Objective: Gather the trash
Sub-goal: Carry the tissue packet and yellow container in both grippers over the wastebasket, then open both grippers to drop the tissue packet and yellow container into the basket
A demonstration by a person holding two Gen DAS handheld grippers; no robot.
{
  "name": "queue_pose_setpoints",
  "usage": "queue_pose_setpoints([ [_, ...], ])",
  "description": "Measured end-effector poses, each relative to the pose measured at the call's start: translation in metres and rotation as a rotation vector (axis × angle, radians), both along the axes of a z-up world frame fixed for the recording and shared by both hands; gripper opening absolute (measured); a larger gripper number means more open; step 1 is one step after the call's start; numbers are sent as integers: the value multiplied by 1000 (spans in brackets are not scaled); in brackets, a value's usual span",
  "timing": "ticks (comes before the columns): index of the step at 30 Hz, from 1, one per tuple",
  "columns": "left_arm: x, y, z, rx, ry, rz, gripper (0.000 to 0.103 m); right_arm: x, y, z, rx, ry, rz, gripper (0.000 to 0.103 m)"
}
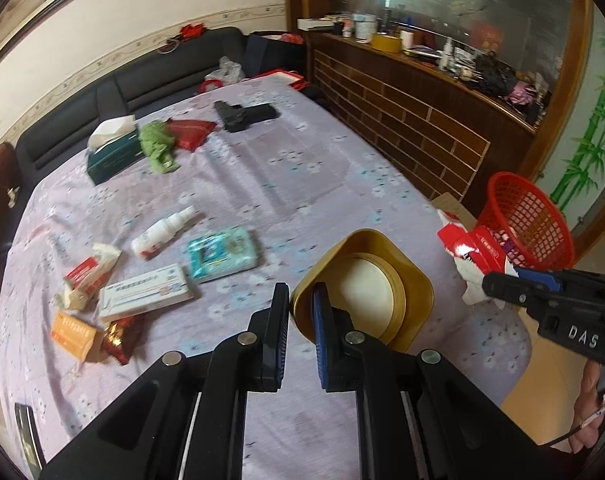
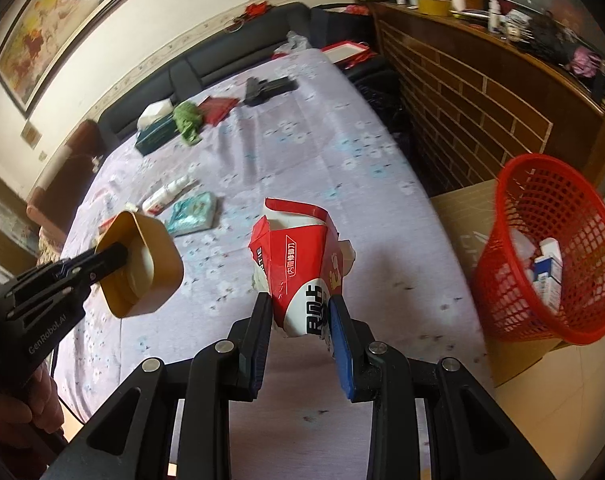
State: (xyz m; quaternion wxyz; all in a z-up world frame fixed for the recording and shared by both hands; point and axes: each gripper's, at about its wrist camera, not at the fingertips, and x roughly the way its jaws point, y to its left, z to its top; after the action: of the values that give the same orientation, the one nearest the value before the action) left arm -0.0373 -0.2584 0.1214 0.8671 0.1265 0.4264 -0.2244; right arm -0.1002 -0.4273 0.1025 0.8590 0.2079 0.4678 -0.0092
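Two tools: both are loaded and raised over the near right part of the table.
Table (image 1: 310, 168): covered in a lilac flowered cloth; the largest thing here, running from near to far.
Red basket (image 2: 550, 248): stands on a cardboard box (image 2: 462, 216) off the table's near right edge, tilted so its mouth faces the table; a few cartons already lie inside.
Gold tub (image 1: 362, 288): clamped by its near wall in the left tool (image 1: 300, 312), one finger outside and one inside; the open mouth faces up and toward the camera, and a pale round disc shows at the bottom.
Red-and-white carton (image 2: 302, 268): crushed and torn open, squeezed by its lower end between the fingers of the right tool (image 2: 298, 324); its long axis runs up and away from the tool, torn mouth at the far end, with some white paper showing at its side.
Remaining litter: crumpled wrappers and an orange packet (image 1: 72, 332) at the near left, beside a medicine box (image 1: 146, 292), a wipes pack (image 1: 222, 252) and a spray bottle (image 1: 162, 232).
Step in hand: likely carrying the carton to the basket.
Doing it well: swing right until the carton's torn end is past the basket rim, keep the squeeze until then, and release low so it drops inside; bring the tub over afterwards, so the two tools do not crowd the mouth.
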Motion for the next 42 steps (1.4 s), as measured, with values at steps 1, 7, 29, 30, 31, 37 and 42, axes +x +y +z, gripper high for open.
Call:
queue_pose_setpoints([
  [1,-1,-5,1,0,0,-10,11,-2,-4,1,1,-1,-11,31],
  [7,-6,-54,9,-24,9,-111,11,-23,-54,9,18,-12,-124,31],
  [29,-24,-264,11,-69,81,-404,12,-82,-235,28,53,-47,-468,38],
  [30,-26,-268,11,-72,89,-412,19,-81,-239,28,48,-50,-471,40],
  [31,-26,-269,11,-72,89,-413,31,-80,-243,29,47,-50,-469,41],
  [37,-28,-259,14,-73,65,-387,40,-87,-254,33,33,-65,-475,51],
  [42,-22,-229,11,-92,90,-320,41,-84,-247,26,57,-52,-455,51],
])
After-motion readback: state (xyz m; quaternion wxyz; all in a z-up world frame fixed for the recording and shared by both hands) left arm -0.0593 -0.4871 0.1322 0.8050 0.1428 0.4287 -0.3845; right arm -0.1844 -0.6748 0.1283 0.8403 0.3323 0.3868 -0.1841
